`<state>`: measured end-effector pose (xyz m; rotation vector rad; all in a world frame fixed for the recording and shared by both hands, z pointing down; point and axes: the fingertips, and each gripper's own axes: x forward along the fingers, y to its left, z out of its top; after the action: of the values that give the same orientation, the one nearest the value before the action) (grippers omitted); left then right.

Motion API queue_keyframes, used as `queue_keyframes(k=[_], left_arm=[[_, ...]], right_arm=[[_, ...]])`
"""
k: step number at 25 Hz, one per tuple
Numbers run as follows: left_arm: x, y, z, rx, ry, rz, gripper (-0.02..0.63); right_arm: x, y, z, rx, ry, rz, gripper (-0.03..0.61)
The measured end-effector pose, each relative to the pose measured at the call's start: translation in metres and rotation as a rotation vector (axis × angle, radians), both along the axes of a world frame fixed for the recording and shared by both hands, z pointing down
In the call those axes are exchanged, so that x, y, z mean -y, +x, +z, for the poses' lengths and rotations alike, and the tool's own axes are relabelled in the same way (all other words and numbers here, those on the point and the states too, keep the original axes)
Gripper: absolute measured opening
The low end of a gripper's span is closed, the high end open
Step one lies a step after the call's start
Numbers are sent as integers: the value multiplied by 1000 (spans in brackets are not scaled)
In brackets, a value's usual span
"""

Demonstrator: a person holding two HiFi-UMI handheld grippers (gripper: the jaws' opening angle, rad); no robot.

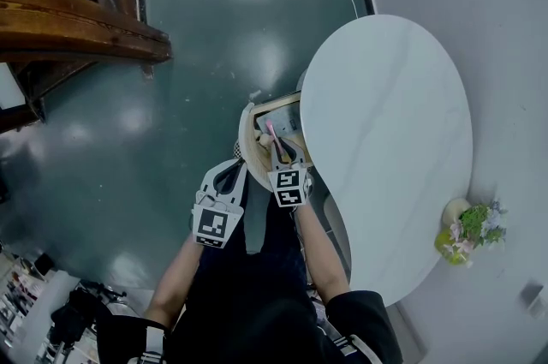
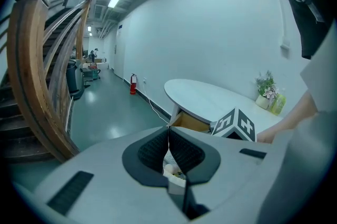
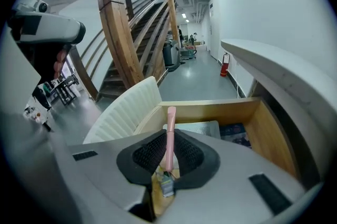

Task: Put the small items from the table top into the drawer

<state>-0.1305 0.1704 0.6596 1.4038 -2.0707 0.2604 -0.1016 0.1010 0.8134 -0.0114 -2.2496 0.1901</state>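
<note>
The drawer stands pulled out from the left edge of the white oval table. My right gripper hangs over it, shut on a thin pink stick-like item. In the right gripper view the pink item sticks up from between the pads of the right gripper, above the wooden drawer. A white booklet and a dark blue thing lie inside. My left gripper sits just left of the drawer front. Seen in its own view, the left gripper is shut and empty.
A pot of flowers and a yellow-green bottle stand at the table's near right end. The drawer front is a cream ribbed panel. A wooden staircase rises at the far left, across the green floor.
</note>
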Motion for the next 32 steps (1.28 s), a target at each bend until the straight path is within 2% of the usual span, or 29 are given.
queue_keyframes(k=[11, 15, 20, 32], left_arm=[[0, -3, -1, 0, 1, 0, 20], [0, -3, -4, 3, 6, 4, 20], [-2, -1, -10, 10, 11, 8, 20], [-4, 1, -53, 66, 48, 10, 20]], right_arm=[[-4, -3, 4, -3, -18, 6, 64], [-8, -2, 3, -1, -42, 2, 106], [-11, 0, -5, 18, -41, 0, 107], [-17, 10, -65, 84, -9, 12, 107]])
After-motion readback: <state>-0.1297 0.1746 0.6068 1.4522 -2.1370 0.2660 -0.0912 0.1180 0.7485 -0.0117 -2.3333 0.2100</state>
